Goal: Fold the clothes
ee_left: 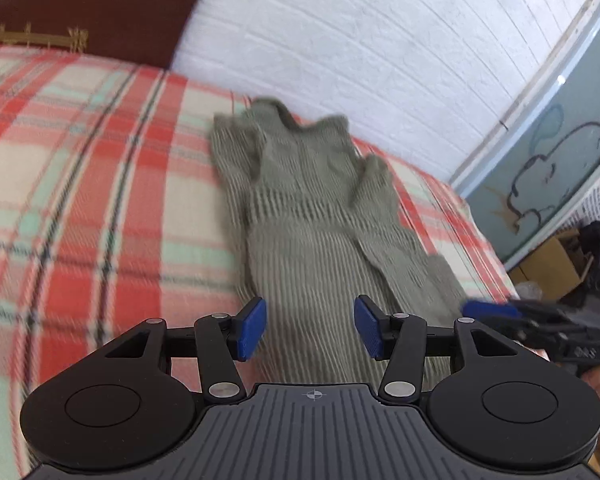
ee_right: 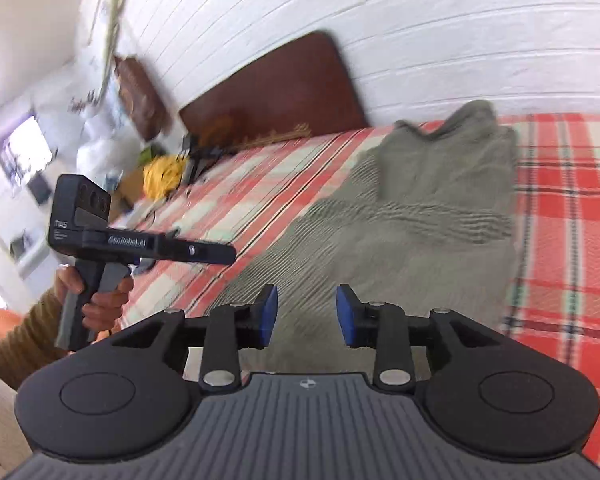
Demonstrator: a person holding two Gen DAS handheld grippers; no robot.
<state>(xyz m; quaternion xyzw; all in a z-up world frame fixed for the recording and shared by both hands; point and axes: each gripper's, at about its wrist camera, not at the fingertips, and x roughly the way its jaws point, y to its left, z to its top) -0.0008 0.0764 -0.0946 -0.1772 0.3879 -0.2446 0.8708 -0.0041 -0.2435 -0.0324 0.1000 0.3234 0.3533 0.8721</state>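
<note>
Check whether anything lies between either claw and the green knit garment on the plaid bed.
Nothing visible does. The green knit garment lies spread on the plaid bedcover, directly ahead of the open left claw and the open right claw. Neither claw has cloth between its pads, and nothing lies on top of the garment.

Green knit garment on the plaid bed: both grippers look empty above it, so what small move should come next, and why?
Probably bring both grippers down to the near hem of the green knit garment and pinch it. The left gripper and right gripper both stand open with nothing between their fingers, and the garment lies lengthwise on the plaid bed with its sleeves already folded in, so folding the hem towards the collar seems next.
</note>
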